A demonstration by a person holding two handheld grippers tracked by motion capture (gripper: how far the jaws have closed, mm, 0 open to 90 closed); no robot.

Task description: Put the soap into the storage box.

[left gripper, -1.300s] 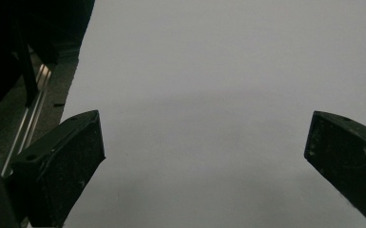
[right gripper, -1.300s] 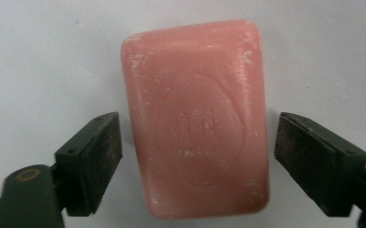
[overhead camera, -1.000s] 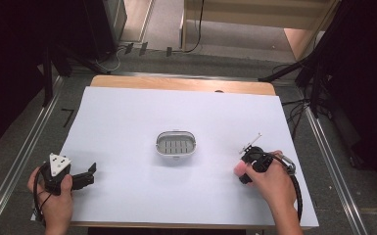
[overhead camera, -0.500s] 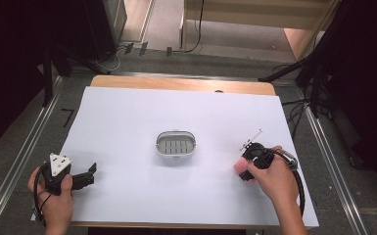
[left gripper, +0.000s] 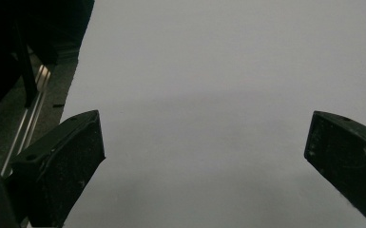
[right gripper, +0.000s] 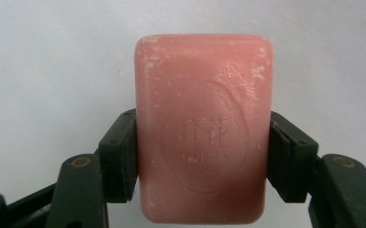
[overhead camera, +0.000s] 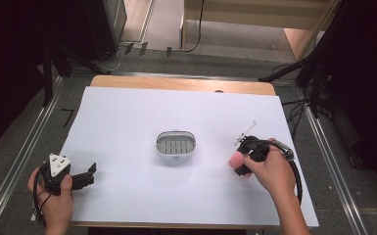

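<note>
A pink bar of soap with an oval stamp is clamped by its long sides between the pads of my right gripper. Seen from the high view, the right gripper holds the soap just over the white sheet, right of the middle. A white oval soap dish with a slotted floor sits at the sheet's centre, a hand's width left of the soap. At the lower left my left gripper rests low in the person's hand. Its jaws stand wide apart over bare paper.
A white sheet covers the wooden table, whose far edge shows bare. A thin light rod sticks out just beyond the right gripper. Metal rails run along both sides, with dark stands and cables at the right.
The right hand has lifted a little and drifted slightly away from the near edge, with the soap still in its jaws. The left hand has stayed put.
</note>
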